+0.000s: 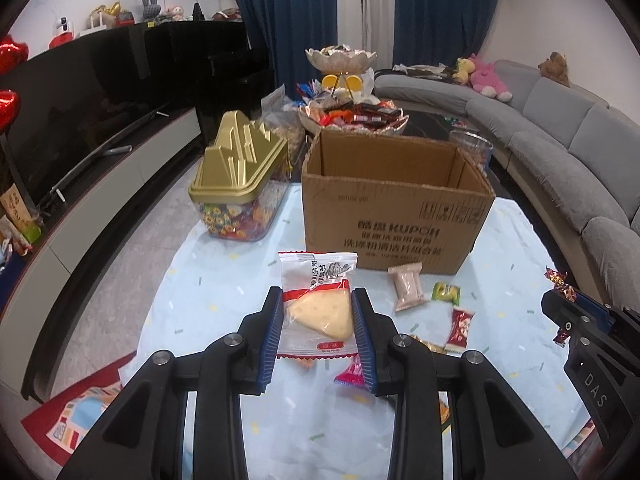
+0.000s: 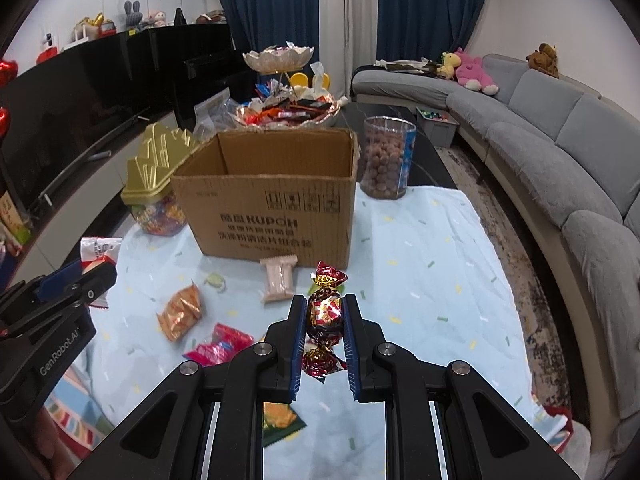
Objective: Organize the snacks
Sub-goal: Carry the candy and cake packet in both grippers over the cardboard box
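Observation:
My left gripper is shut on a clear packet with a pale wedge-shaped cake, held above the table. My right gripper is shut on a red and gold foil-wrapped candy, also lifted off the cloth. An open cardboard box stands just beyond both grippers; the same cardboard box looks empty inside from here. Loose snacks lie on the light blue tablecloth: a pink packet, an orange packet, a pink-red packet and a green candy.
A gold-lidded candy jar stands left of the box and a clear jar of brown balls to its right. A tiered dish heaped with sweets sits behind. A grey sofa curves on the right, a black TV unit on the left.

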Tool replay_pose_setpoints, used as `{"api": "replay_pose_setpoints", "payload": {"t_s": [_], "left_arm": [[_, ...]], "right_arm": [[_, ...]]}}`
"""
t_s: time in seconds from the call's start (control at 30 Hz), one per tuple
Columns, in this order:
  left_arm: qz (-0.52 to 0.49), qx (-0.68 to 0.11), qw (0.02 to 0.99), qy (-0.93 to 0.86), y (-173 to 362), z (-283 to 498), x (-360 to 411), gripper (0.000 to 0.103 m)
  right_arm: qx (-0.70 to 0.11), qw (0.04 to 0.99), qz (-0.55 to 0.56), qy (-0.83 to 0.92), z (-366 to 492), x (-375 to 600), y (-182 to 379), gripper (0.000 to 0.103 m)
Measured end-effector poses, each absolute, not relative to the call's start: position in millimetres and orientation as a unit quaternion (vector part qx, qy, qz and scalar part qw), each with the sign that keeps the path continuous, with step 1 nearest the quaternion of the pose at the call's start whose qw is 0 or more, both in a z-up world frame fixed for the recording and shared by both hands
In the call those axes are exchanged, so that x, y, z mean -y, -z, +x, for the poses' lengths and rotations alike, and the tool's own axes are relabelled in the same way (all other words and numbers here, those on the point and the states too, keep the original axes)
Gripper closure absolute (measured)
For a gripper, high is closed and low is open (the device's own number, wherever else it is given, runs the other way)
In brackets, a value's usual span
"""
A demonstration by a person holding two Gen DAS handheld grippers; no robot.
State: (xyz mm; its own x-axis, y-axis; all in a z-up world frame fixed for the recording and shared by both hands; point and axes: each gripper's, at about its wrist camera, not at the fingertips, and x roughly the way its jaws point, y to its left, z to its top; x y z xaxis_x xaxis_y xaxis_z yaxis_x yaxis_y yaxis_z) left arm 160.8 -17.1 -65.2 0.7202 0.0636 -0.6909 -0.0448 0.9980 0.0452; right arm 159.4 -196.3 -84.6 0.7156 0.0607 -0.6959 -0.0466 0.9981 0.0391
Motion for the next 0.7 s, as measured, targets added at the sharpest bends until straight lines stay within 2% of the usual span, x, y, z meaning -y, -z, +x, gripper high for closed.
{"api": "replay_pose_setpoints", "payload": {"t_s": [0.7], "left_arm": [[0.023,-0.34,0.94,-0.002,23,209,23,0.069]], "right_arm": [[-0.324,0.946,0.004,-0.031,207,184,28,0.084]]}}
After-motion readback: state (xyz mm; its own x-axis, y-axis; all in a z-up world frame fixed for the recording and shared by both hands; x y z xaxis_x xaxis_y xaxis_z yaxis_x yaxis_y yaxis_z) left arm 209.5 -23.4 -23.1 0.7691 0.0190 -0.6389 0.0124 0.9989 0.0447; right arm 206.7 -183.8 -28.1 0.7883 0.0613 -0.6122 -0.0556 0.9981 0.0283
